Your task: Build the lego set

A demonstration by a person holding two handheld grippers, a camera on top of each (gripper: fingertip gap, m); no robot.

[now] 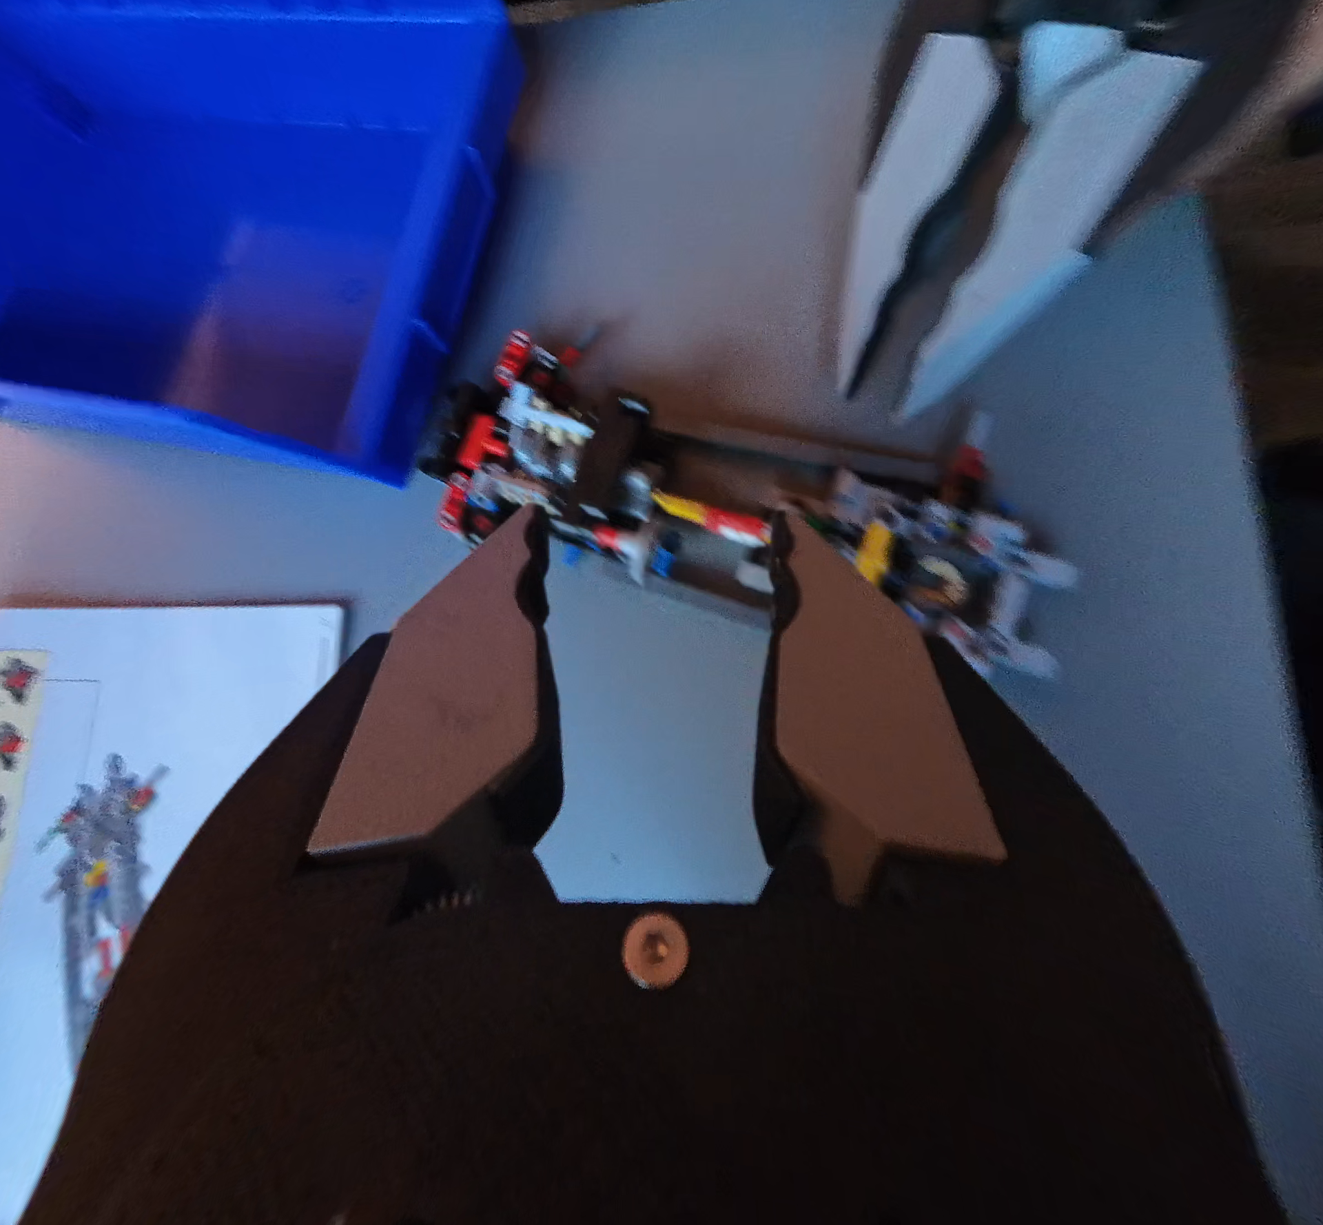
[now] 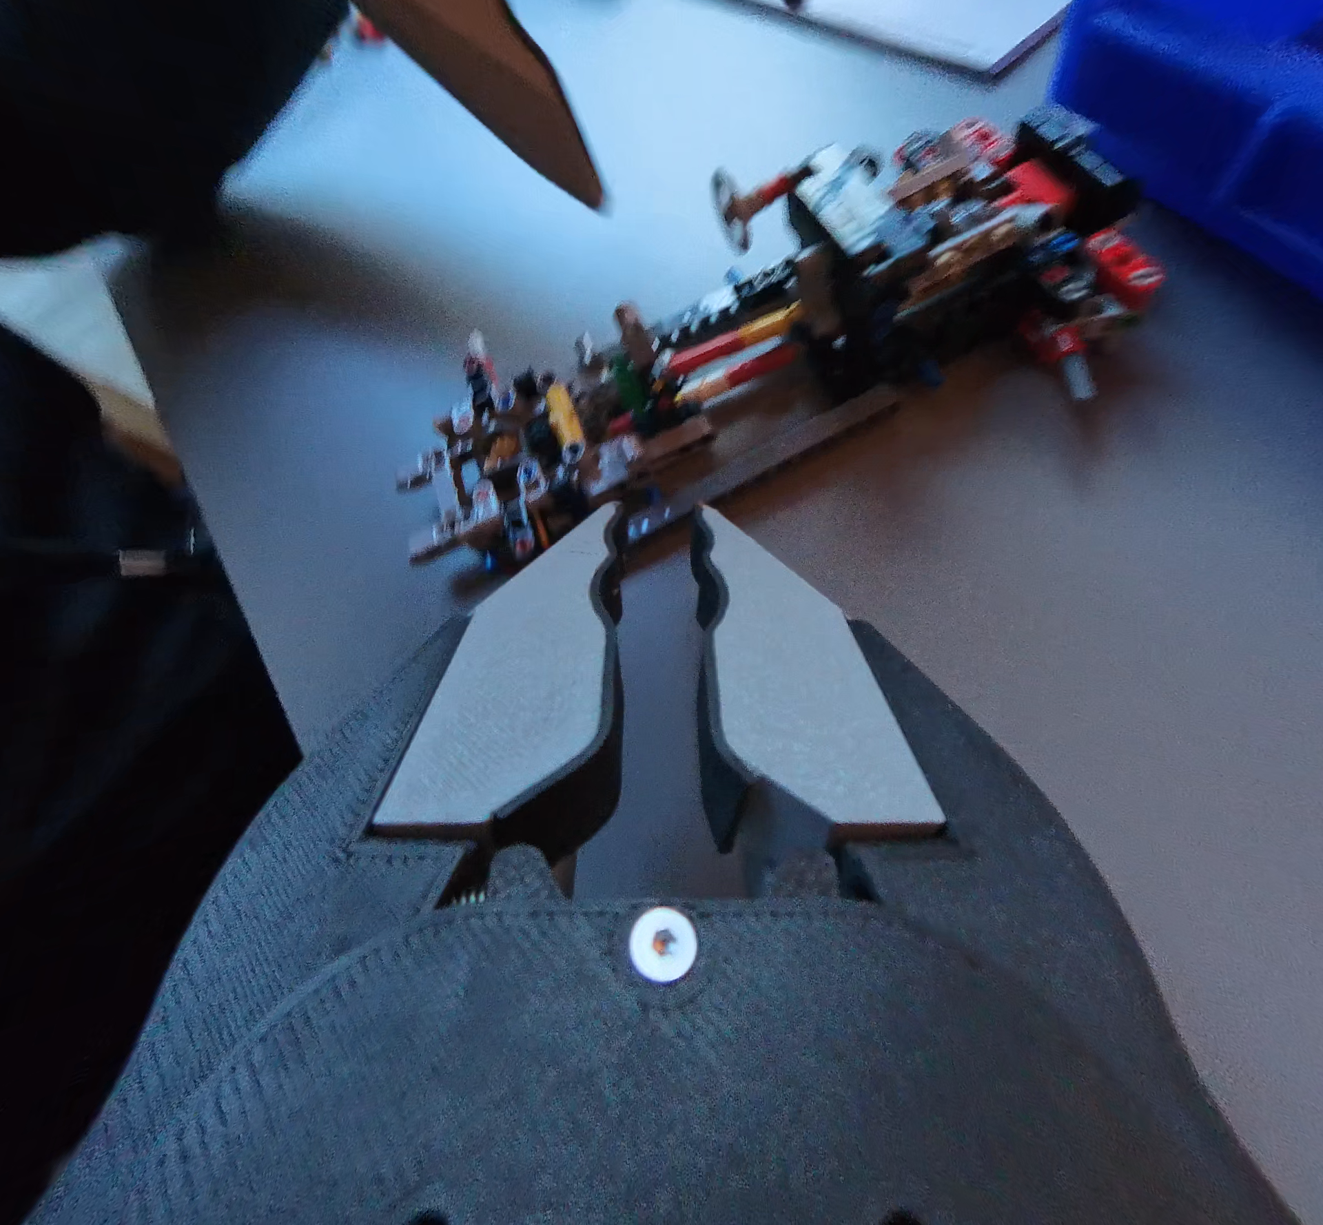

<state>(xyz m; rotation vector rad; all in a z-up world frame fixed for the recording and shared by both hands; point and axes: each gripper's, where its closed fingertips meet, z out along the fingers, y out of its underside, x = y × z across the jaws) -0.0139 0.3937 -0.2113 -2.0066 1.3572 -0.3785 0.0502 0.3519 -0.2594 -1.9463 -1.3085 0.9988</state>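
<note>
Both views are blurred. The left gripper [image 1: 655,532] hovers above a grey table [image 1: 701,174], its jaws wide apart with nothing between them; just beyond its fingertips lies a long brick model [image 1: 544,446] in red, black, white and yellow. A blue bin [image 1: 236,174] stands at the far left, just beside the model's red end; a printed sheet [image 1: 165,689] lies near left. The right gripper [image 2: 655,525] has its jaws slightly parted, gripping nothing; its tips sit just short of the model's [image 2: 787,332] near end, with the bin [image 2: 1203,81] at far right.
</note>
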